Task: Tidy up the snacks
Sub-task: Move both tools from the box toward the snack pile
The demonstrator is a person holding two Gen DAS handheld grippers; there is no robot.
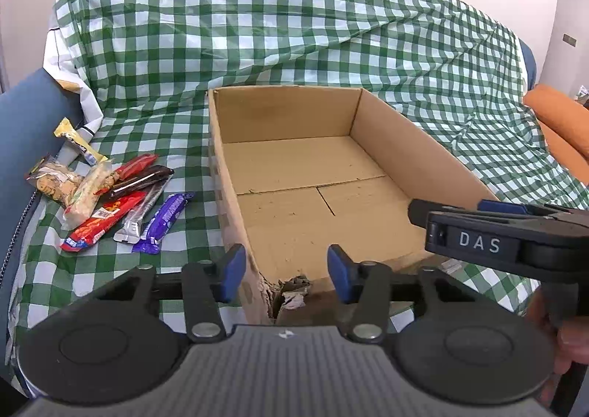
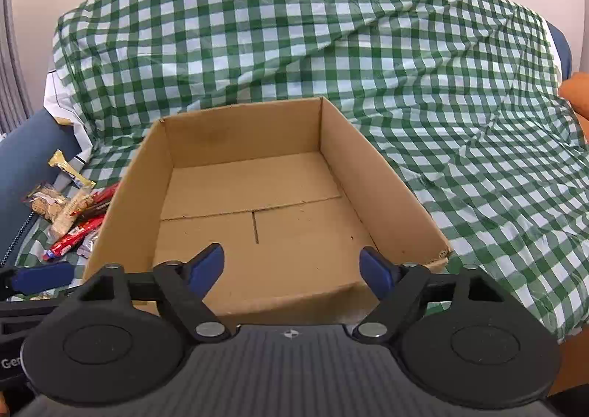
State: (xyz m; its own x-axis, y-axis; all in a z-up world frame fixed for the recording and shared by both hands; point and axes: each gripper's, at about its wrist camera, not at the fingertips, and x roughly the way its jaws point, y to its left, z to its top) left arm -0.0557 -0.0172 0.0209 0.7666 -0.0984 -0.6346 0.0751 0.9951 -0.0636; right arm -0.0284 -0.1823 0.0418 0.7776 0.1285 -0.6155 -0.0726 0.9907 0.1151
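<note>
- The snacks (image 1: 110, 196) lie heaped on the checked cloth (image 1: 294, 48), just left of the empty cardboard box (image 1: 294, 166).
- The left gripper (image 1: 286, 267), jaws parted around the box's torn near corner and holding nothing, is the nearer; the pile sits up and to its left.
- The wrappers' long axes mostly run diagonally, towards the box.
- The right gripper (image 2: 292, 269) hangs open and empty over the box's near wall.
</note>
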